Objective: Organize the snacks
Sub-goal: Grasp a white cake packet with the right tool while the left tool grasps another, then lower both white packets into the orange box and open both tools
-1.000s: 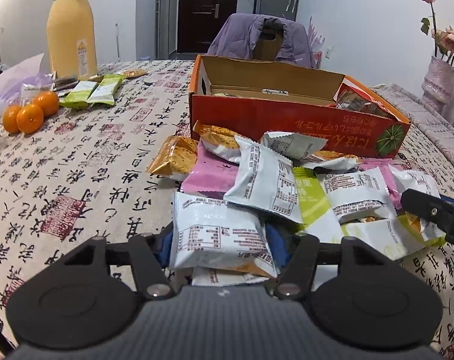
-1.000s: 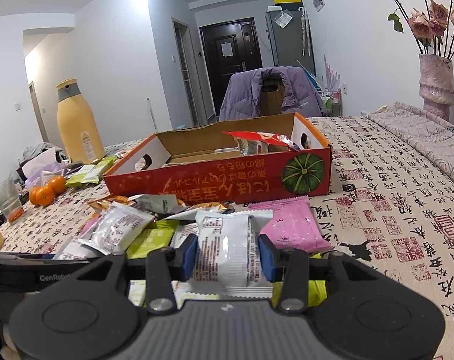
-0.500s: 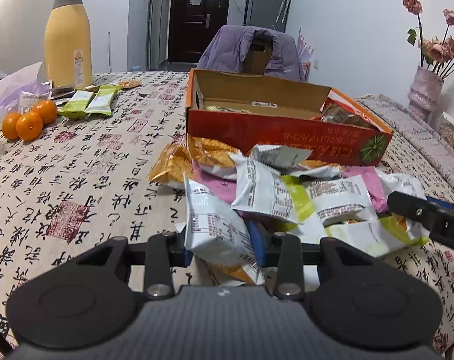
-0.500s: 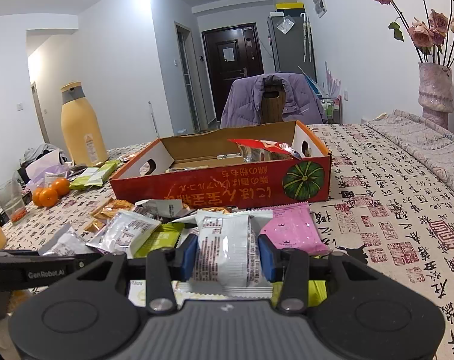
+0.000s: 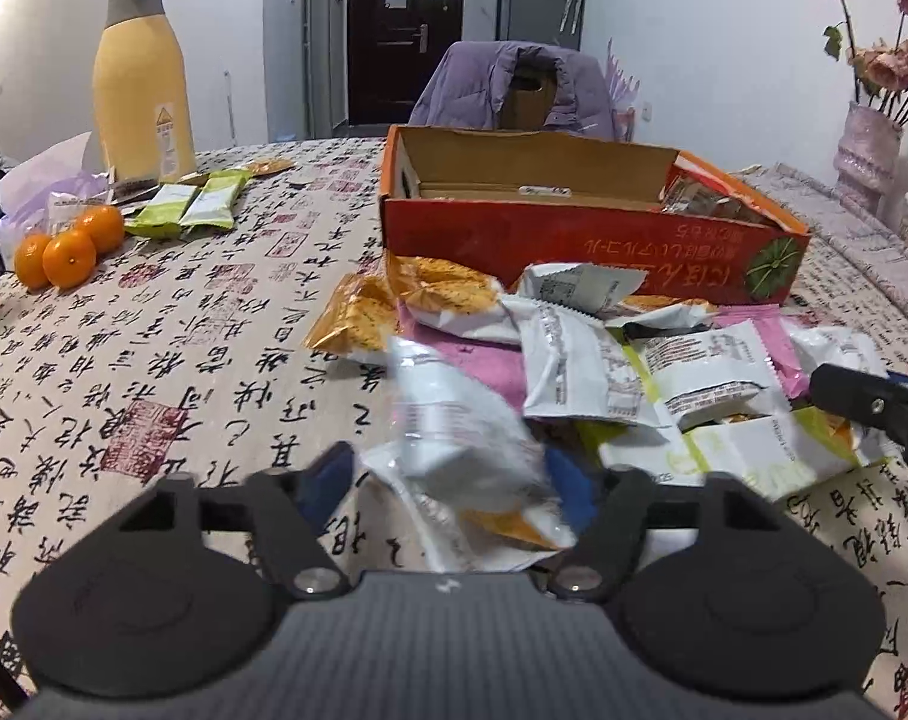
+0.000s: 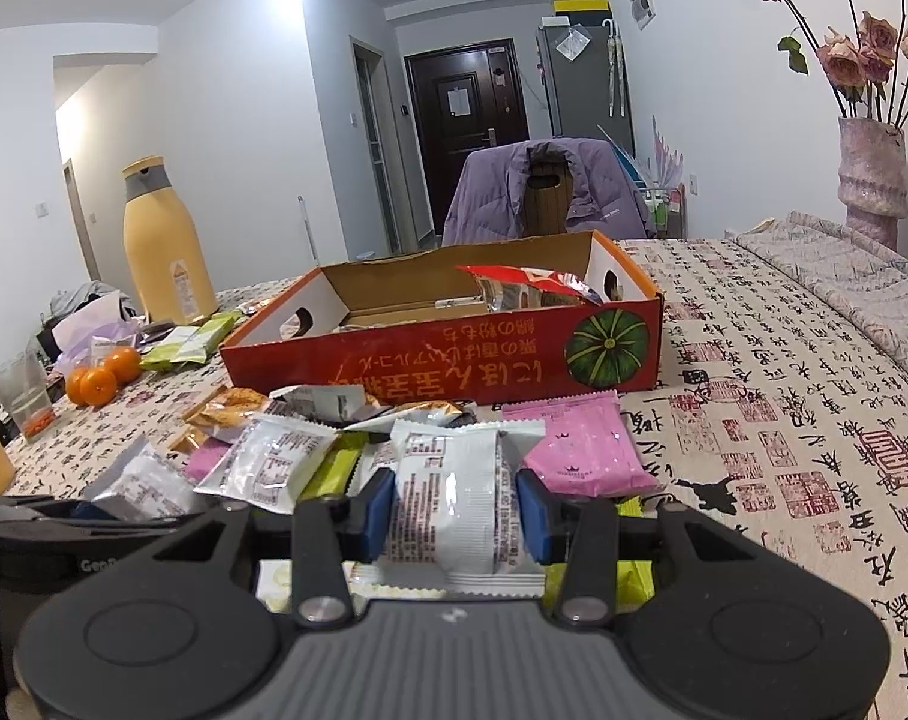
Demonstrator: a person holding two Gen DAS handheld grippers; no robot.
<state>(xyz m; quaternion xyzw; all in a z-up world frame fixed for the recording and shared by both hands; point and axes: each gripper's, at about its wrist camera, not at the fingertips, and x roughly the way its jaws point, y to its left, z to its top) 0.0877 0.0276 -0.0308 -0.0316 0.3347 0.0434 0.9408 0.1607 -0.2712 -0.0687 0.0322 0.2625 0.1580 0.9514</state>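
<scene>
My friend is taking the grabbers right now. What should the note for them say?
Right gripper: shut on a white snack packet, pads pressing both sides.
Left gripper: jaws opening; a blurred white packet sits between them, not gripped.
Things: the loose pile of snacks lies on the tablecloth in front of the orange box. Two green packets lie apart near the yellow bottle.
Done: a few red-wrapped snacks are already in the box's right end.
Left: most packets are not yet in the box. Carry the right one over, then re-grab the left one.
</scene>
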